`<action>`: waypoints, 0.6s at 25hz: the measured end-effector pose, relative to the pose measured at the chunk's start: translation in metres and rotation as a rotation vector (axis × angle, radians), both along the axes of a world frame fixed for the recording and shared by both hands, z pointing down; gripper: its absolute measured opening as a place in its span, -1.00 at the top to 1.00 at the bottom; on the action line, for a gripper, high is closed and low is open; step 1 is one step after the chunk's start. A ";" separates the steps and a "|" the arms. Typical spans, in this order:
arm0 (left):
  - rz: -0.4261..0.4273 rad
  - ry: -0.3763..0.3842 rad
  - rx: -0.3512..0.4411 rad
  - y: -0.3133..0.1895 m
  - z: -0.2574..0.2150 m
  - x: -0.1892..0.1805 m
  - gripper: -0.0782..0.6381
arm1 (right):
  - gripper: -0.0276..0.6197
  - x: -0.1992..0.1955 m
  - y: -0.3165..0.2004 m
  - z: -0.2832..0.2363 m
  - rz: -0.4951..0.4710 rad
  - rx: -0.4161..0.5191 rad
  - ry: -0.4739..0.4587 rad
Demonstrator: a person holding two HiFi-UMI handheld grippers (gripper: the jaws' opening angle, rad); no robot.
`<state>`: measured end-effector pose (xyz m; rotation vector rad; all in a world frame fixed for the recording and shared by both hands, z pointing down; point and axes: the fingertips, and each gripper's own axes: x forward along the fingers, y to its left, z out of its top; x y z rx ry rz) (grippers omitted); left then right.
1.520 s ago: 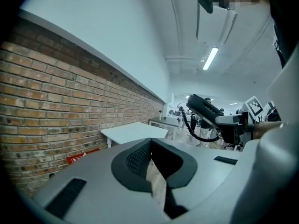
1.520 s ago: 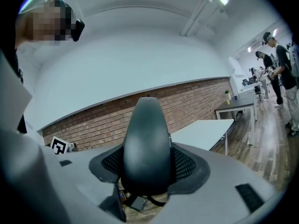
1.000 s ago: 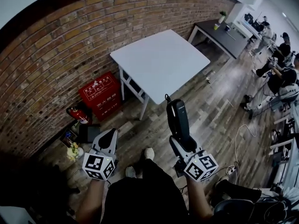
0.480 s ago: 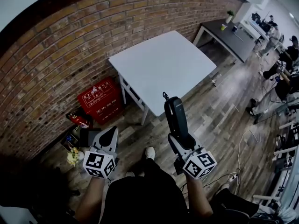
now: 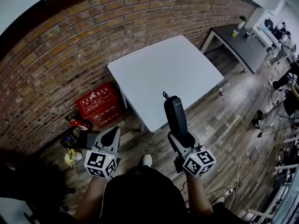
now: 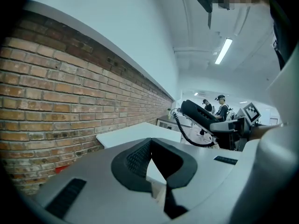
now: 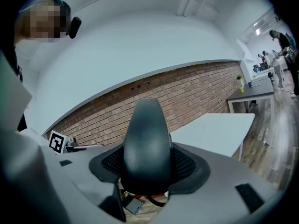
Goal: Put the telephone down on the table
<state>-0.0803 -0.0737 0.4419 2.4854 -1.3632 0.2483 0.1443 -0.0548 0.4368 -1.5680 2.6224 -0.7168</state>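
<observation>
A black telephone handset (image 5: 176, 117) stands upright in my right gripper (image 5: 182, 142), which is shut on its lower end. Its top reaches the near edge of the white table (image 5: 163, 71) in the head view, well above the floor. In the right gripper view the telephone (image 7: 145, 139) fills the gap between the pads, with the table (image 7: 217, 132) ahead to the right. My left gripper (image 5: 110, 138) hangs at the left over the floor, shut and holding nothing. From the left gripper view, the telephone (image 6: 202, 116) shows with its coiled cord (image 6: 184, 132) dangling.
A brick wall (image 5: 70, 45) runs behind the table. A red box (image 5: 99, 101) and a fire extinguisher (image 5: 78, 121) sit on the floor left of the table's legs. A dark table (image 5: 238, 43) stands at the far right, and cables (image 5: 247, 148) lie on the wooden floor.
The table has drawn nearer and more central in the head view as the person stepped toward it. Both grippers keep their pose, and the right one still holds the telephone.
</observation>
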 end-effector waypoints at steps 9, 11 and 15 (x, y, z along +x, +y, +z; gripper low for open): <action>-0.085 -0.036 -0.034 -0.031 0.014 0.017 0.74 | 0.08 0.026 -0.062 0.027 -0.082 -0.035 0.057; -0.100 -0.039 -0.050 -0.035 0.020 0.015 0.74 | 0.08 0.026 -0.073 0.032 -0.094 -0.037 0.075; -0.118 -0.037 -0.071 -0.045 0.029 0.010 0.74 | 0.08 0.019 -0.096 0.047 -0.112 -0.055 0.090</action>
